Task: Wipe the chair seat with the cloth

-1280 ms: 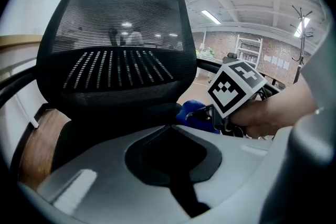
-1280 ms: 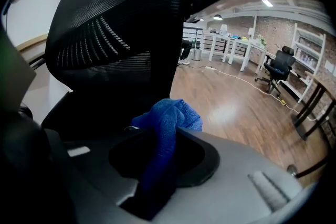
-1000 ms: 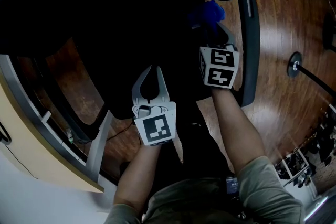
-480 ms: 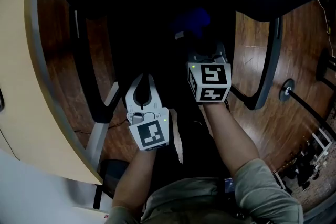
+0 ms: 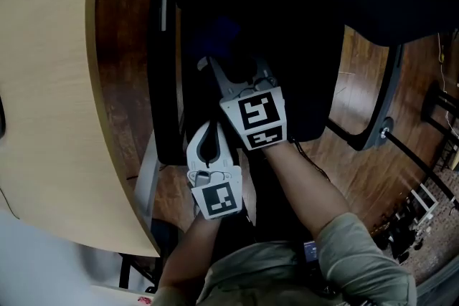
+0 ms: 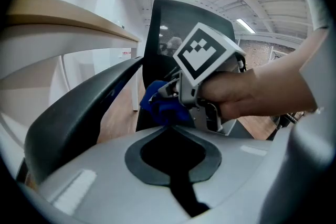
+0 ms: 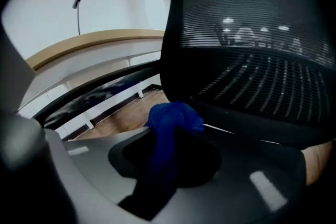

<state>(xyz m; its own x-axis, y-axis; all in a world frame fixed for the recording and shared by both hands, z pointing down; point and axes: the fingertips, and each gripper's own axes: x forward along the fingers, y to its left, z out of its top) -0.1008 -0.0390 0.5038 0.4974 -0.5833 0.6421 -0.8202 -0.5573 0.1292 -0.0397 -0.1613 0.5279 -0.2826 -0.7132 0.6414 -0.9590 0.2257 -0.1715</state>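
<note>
Cloth (image 5: 219, 36) now farther left on seat (image 5: 301, 86)

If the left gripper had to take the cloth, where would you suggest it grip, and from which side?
Grip the cloth at its bunched end, which bulges free beyond the right gripper tips. Its tail runs back between those jaws, which are opening, so it is less reachable. Come in level from the left gripper side, with jaws spread across the bunch.

"What's the cloth like?"
"The blue cloth (image 7: 174, 117) is bunched and runs down between the right gripper's (image 7: 165, 139) opening jaws, with its crumpled end uppermost."
"And the seat?"
"The black chair seat (image 5: 305, 75) lies dim beneath the cloth."
</note>
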